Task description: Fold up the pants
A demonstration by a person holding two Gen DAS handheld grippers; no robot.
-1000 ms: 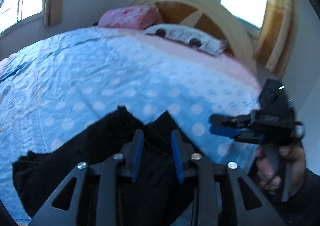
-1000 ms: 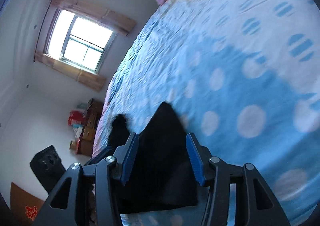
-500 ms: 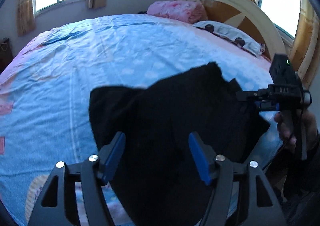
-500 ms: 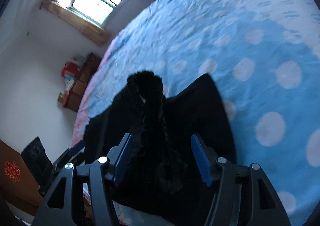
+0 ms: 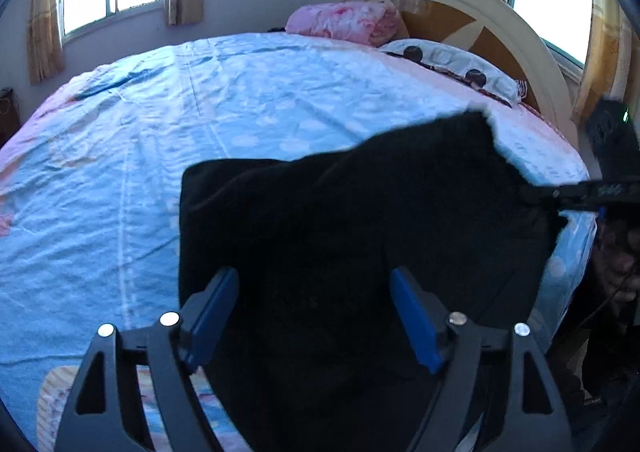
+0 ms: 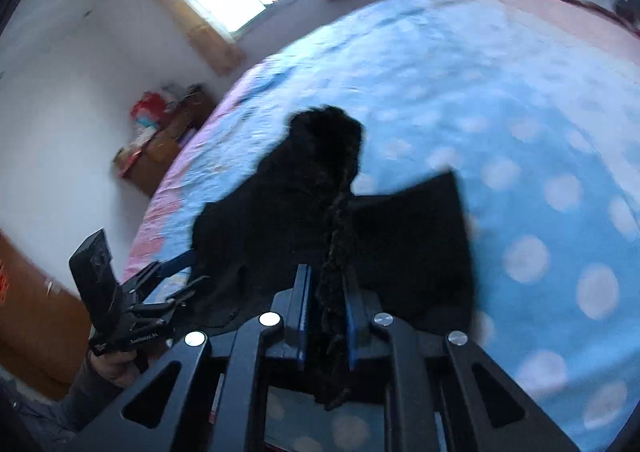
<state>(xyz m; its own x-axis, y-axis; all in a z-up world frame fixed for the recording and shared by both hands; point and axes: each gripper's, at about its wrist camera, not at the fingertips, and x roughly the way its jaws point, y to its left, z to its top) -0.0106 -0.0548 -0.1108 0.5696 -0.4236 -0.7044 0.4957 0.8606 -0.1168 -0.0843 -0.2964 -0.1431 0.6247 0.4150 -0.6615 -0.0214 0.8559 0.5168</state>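
Black pants (image 5: 360, 232) lie bunched near the foot edge of a bed (image 5: 240, 99) spread with a blue, white-dotted sheet, one fuzzy, dark fold raised. The right tongs (image 6: 326, 300) are clamped on that fuzzy ridge of fabric. The left tongs (image 5: 316, 312) are opening, their blue pads wide above the cloth, gripping nothing. White lettering on the left tongs' body is too small to read.
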